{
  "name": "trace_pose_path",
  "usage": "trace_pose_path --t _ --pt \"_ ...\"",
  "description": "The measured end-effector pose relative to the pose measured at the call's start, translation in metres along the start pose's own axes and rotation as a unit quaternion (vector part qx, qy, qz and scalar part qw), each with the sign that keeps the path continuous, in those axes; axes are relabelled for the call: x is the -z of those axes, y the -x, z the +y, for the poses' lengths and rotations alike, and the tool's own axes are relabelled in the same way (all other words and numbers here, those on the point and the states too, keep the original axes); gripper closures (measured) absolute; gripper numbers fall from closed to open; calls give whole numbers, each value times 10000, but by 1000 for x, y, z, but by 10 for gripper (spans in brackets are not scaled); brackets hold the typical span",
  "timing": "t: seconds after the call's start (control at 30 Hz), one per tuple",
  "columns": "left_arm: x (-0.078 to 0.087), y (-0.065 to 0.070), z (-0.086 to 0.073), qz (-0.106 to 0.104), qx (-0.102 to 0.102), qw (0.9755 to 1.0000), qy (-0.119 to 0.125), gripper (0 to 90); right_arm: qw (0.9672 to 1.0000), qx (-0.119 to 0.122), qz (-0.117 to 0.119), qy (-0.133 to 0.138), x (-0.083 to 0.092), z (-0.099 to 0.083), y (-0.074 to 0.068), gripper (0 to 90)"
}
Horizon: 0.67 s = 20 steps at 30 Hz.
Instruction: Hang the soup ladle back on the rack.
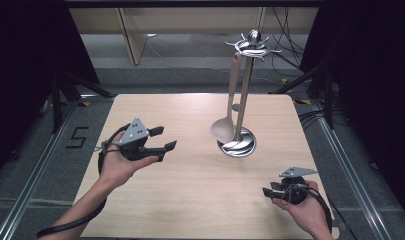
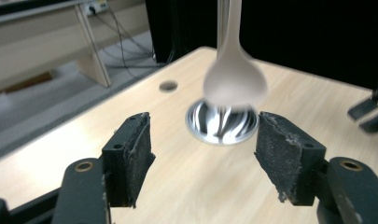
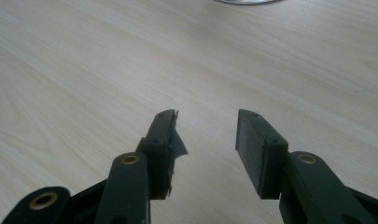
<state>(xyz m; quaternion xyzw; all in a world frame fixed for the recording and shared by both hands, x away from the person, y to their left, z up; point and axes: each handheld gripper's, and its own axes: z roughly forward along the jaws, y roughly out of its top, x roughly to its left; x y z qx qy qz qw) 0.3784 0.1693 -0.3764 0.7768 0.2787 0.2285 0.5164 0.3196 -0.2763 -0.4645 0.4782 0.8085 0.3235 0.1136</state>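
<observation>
Nearest the person, at the counter's (image 1: 190,200) front right corner, the right gripper (image 1: 271,191) rests low in the hand with its fingers (image 3: 261,149) spread and nothing between them, only bare wood ahead. Over on the left side, the left gripper (image 1: 165,140) hovers above the counter, fingers (image 2: 289,158) released and wide apart, aimed across at the ladle (image 1: 225,127) without touching it. Beyond them, near the counter's middle, the pale ladle hangs by its handle from a hook at the top of the chrome utensil stand (image 1: 244,100), its bowl dangling just above the stand's round base (image 1: 237,145).

Judging from this, the hanging step looks done: the ladle is on its hook and both grippers are free. If so, the next move calls for drawing the left gripper clear without brushing the bowl, which would set it swinging.

No container sits on the counter; the ladle's bowl appears empty.
</observation>
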Motion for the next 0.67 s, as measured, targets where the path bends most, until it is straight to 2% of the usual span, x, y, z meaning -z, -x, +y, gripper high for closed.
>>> trace_pose_path --t 0.03,0.07,0.1,0.13,0.17,0.2,0.23,0.27,0.3,0.33,0.37,0.43,0.47,0.5,0.53,0.57,0.6,0.67 --pt "1 2 -17 -8 55 10000 -60 366 9999 115 -5 -51 0 1 2 581" --pt "1 3 -25 8 61 9999 -129 368 9999 103 -9 -62 0 1 1 581" --pt "1 3 -25 8 61 9999 -129 369 9999 103 -9 -62 0 1 1 581" --pt "1 4 -35 5 88 9998 -174 369 9998 198 -34 -33 -1 0 2 580" --pt "0 6 -54 5 165 9994 -315 369 9999 101 14 42 -2 0 1 579" --pt "-1 7 -64 4 207 9990 -384 369 10000 90 6 19 -2 0 1 578" --pt "-1 7 -64 4 207 9990 -384 371 10000 37 -14 -77 -1 0 0 577" --pt "-3 8 -74 20 261 9986 -454 373 9998 -2 26 198 -5 -2 0 577" --pt "-5 8 -83 13 256 9982 -550 374 9996 134 -20 258 -7 -2 1 577" --pt "-7 10 -89 -24 384 9971 -649 374 9997 176 -1 176 -7 -1 2 576" --pt "-10 12 -95 -111 578 9957 -716 374 9994 192 30 297 -8 -2 2 575" --pt "-11 12 -95 -124 531 9960 -714 376 9994 137 50 313 -8 -2 1 572" --pt "-12 13 -95 -108 653 9954 -694 376 9994 137 50 313 -8 -2 1 572" --pt "-12 13 -95 -75 614 9958 -681 376 9991 212 67 374 -9 -2 1 571" --pt "-13 11 -94 -103 515 9967 -626 377 9993 188 56 326 -8 -2 1 570" --pt "-14 10 -96 -66 518 9967 -620 378 9995 213 34 215 -6 -2 2 565" --pt "-13 10 -97 -32 561 9963 -657 380 9998 74 73 170 -4 -1 1 563" --pt "-14 10 -99 -59 557 9962 -663 381 9999 11 80 138 -4 -1 0 560"
